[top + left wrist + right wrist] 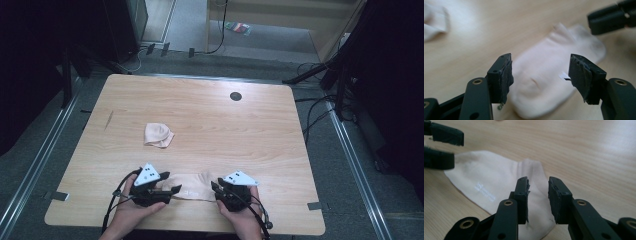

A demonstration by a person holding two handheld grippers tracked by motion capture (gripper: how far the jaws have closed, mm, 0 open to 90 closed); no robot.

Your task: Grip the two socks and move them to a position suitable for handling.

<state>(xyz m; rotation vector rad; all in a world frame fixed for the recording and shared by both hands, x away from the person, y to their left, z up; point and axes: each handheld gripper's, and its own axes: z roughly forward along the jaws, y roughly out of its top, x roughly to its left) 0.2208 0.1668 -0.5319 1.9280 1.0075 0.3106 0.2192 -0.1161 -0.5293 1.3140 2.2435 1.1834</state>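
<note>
Lying flat at lower centre of the high view, the pale sock (192,186) is set lengthwise between the left gripper (174,190) and right gripper (216,189); a second, bunched sock (158,135) is seen farther up.

Left gripper view: jaws held wide apart, sock centred ahead.

Right gripper view: jaws narrowly parted over the sock's end, nothing clamped.

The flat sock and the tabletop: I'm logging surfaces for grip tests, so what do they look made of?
Flat sock: soft cream knit fabric, probably cotton blend; ribbing and limp folds show. Table: light wood or wood-look laminate, smooth, slightly glossy, with visible grain lines.
</note>
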